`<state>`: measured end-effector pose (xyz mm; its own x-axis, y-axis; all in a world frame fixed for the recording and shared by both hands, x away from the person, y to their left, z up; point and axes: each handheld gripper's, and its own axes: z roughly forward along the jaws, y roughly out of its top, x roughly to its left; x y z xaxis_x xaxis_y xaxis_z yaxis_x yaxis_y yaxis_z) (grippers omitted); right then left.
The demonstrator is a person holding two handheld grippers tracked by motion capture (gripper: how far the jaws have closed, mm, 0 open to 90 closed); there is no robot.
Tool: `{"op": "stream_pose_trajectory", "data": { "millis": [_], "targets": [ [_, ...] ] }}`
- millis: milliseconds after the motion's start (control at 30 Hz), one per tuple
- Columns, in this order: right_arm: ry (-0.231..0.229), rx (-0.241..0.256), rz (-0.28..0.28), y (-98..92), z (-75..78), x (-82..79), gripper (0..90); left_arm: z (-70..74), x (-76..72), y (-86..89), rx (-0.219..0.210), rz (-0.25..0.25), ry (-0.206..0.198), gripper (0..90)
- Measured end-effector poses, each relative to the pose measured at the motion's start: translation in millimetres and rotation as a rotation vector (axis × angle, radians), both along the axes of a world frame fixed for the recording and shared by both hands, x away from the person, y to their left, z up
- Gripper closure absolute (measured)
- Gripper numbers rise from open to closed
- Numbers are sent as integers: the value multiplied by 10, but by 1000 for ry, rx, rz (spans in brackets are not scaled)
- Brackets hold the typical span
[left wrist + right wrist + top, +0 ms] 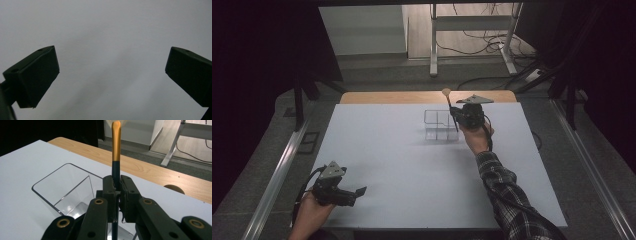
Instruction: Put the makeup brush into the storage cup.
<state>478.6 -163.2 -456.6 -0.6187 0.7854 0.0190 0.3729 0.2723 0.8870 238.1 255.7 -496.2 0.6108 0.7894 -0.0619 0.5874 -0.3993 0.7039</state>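
Note:
A clear plastic organiser (441,125) with several compartments stands on the white tabletop (412,165) toward the far side. My right gripper (458,116) is over its right end, shut on a makeup brush (451,111) with a dark handle, gold ferrule and pale bristle tip. In the right gripper view the brush (116,150) stands upright between the closed jaws of my right gripper (116,195), above the organiser (67,190). My left gripper (357,192) rests near the front left corner, open. In the left gripper view its fingers (35,75) stand wide apart over bare white surface.
A wooden table edge (427,96) runs behind the white top. A white desk frame (472,35) and loose cables (492,40) lie on the floor beyond. Metal rails (277,170) flank the table on both sides.

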Motion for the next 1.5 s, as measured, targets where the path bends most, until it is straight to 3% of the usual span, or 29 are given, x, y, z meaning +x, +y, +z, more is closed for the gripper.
{"op": "stream_pose_trajectory", "data": {
  "millis": [167, 300, 467, 733, 767, 1033, 1300, 1500],
  "targets": [
    [-7, 1, -1, -8, 17, -16, 808, 0, -1, -2, 3, -1, 0, 0],
    [-4, 19, 5, -15, 49, -28, 660, -1, -1, -6, 4, -2, 1, 0],
    [3, -11, -6, 5, 64, -29, 467, 0, 0, -8, 5, -2, 1, 0],
    [22, -19, -14, 3, 55, 6, 315, 2, 0, -2, 0, -1, -1, 0],
    [21, -18, -21, -2, 52, 8, 259, 3, 0, 0, -2, 0, -1, 0],
    [56, -14, -18, -1, 40, 29, 156, 5, 0, -2, -2, 0, -1, 0],
    [70, -42, -9, 27, 17, 20, 24, 4, 1, -3, -1, -1, 0, 0],
    [80, -48, 2, 28, 30, -5, 6, 2, 2, -2, 0, -1, 1, 0]
  ]
}}
